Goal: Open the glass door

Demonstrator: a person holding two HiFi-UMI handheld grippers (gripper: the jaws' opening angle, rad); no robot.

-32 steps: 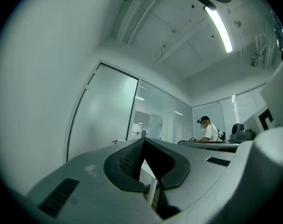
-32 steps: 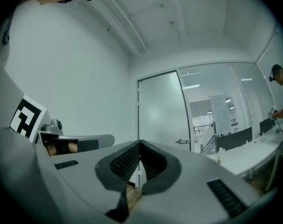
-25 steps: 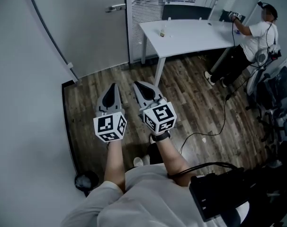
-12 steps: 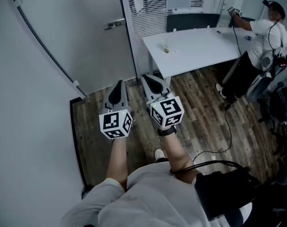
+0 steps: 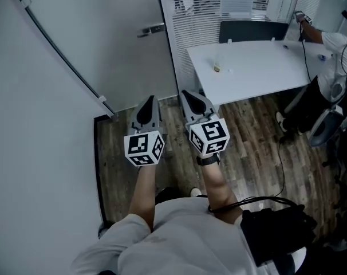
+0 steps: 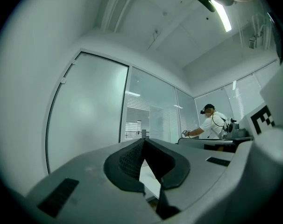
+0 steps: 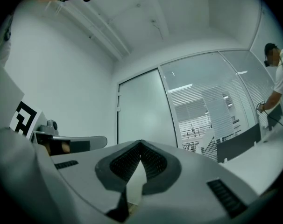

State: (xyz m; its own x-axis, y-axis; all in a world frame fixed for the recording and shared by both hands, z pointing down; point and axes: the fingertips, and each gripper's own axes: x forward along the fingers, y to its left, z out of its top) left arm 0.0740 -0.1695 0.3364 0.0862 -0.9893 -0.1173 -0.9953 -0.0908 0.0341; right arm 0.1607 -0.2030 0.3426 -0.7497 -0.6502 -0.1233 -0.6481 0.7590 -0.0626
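The frosted glass door (image 5: 113,50) stands shut ahead, and its metal lever handle (image 5: 152,30) sits near its right edge. Both grippers are held side by side, level, pointing at the door's lower part and still well short of it. My left gripper (image 5: 149,98) is shut with nothing in it, and so is my right gripper (image 5: 187,93). In the left gripper view the closed jaw tips (image 6: 144,140) face the door panel (image 6: 85,125). In the right gripper view the closed tips (image 7: 140,143) face the same door (image 7: 144,111).
A white wall (image 5: 30,125) runs along the left. To the door's right stand glass panels with blinds (image 5: 219,4), a white table (image 5: 265,67), and a dark chair (image 5: 251,32). Another person (image 5: 339,44) works at the table's far end. A cable (image 5: 282,165) crosses the wood floor.
Both grippers have advanced together toward the door, which now looms closer and more central. The jaws stayed shut throughout.
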